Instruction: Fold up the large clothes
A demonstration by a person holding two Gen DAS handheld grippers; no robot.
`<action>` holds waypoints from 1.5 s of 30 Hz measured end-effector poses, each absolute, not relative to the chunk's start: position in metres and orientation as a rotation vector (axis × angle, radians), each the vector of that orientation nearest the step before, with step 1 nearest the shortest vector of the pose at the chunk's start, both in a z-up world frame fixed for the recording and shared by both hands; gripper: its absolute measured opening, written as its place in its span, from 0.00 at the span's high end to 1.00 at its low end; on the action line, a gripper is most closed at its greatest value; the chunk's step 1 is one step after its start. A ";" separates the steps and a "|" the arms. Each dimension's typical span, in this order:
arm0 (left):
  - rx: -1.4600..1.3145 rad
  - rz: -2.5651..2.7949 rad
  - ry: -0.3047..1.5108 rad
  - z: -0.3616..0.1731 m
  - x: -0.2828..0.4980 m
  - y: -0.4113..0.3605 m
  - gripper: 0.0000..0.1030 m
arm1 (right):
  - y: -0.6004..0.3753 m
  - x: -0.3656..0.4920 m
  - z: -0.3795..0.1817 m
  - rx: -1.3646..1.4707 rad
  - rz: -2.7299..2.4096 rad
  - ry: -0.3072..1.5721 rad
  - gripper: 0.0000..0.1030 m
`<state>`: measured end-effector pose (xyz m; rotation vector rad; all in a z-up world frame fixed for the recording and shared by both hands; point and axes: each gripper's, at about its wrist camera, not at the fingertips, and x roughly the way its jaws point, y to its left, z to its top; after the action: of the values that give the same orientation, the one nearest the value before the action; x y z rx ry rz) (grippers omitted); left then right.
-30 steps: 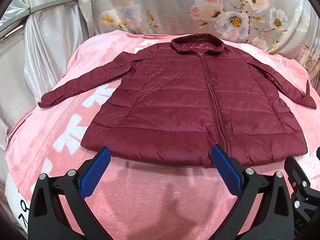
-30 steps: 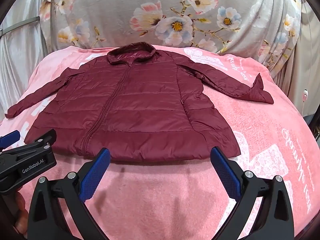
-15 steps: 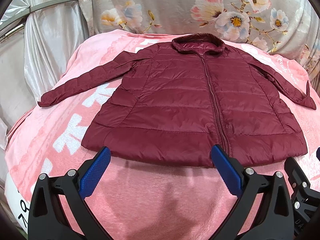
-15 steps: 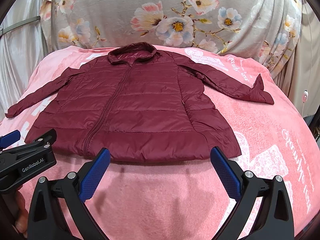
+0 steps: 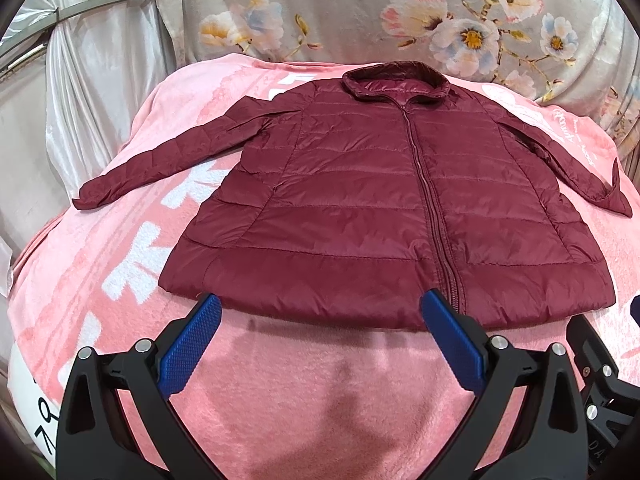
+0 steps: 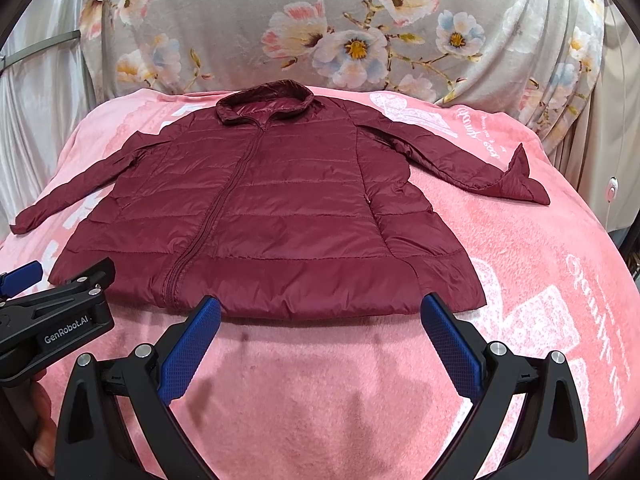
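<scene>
At 12 o'clock from the left gripper (image 5: 320,328), jaws spread and empty, the jacket (image 5: 380,208) lies flat on the pink blanket (image 5: 320,392), collar far, hem just ahead. Right view: right gripper (image 6: 320,328) equally spread; hem at 12, right sleeve (image 6: 472,164) toward 1 o'clock.

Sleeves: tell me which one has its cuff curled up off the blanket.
The right sleeve: its cuff is twisted, a flap sticking up. The left sleeve lies flat and straight.

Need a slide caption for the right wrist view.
Open right gripper hovers before the hem of a flat maroon jacket.
</scene>
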<state>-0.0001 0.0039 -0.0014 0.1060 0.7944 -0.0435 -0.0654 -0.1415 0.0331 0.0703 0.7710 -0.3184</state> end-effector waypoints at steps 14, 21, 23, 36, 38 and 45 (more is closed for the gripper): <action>0.104 -0.050 0.798 -0.005 0.000 0.002 0.05 | -0.143 -0.066 0.033 0.075 -0.318 0.768 0.05; 0.097 -0.051 0.807 -0.005 0.000 0.003 0.05 | -0.143 -0.066 0.033 0.078 -0.316 0.773 0.05; 0.098 -0.051 0.808 -0.005 -0.001 0.003 0.05 | -0.143 -0.066 0.033 0.077 -0.315 0.774 0.05; 0.098 -0.050 0.817 -0.011 0.000 0.005 0.05 | -0.141 -0.065 0.030 0.075 -0.312 0.784 0.05; 0.098 -0.051 0.818 -0.011 0.000 0.005 0.05 | -0.140 -0.065 0.028 0.075 -0.312 0.787 0.05; 0.099 -0.051 0.819 -0.012 0.001 0.005 0.05 | -0.140 -0.064 0.027 0.075 -0.310 0.791 0.05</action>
<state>0.0010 0.0047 -0.0115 0.0991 0.8190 -0.0507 -0.0638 -0.1401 0.0269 0.0755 0.7909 -0.3100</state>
